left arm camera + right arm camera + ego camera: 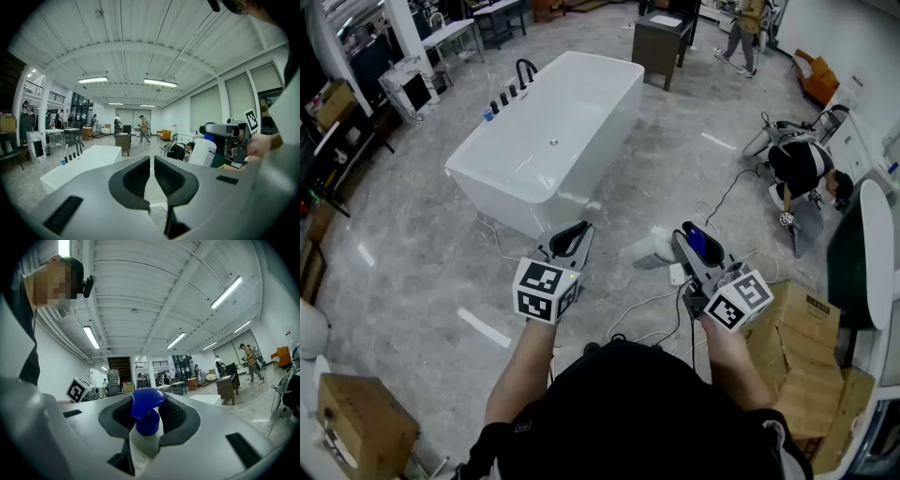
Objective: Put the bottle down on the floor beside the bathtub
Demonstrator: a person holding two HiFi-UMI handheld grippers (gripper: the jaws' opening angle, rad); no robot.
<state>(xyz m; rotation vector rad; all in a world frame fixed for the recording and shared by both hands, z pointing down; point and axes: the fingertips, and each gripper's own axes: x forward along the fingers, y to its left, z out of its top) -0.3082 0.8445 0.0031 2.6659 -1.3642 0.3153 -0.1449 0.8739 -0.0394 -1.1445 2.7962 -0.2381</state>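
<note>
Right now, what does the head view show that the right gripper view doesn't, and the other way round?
Only the head view: the black tap on the bathtub and the person's forearms. Only the right gripper view: ceiling strip lights and a staircase. Both: the blue-capped bottle gripped by the right tongs, the marker cube on the left tongs, and a dark cabinet.
</note>
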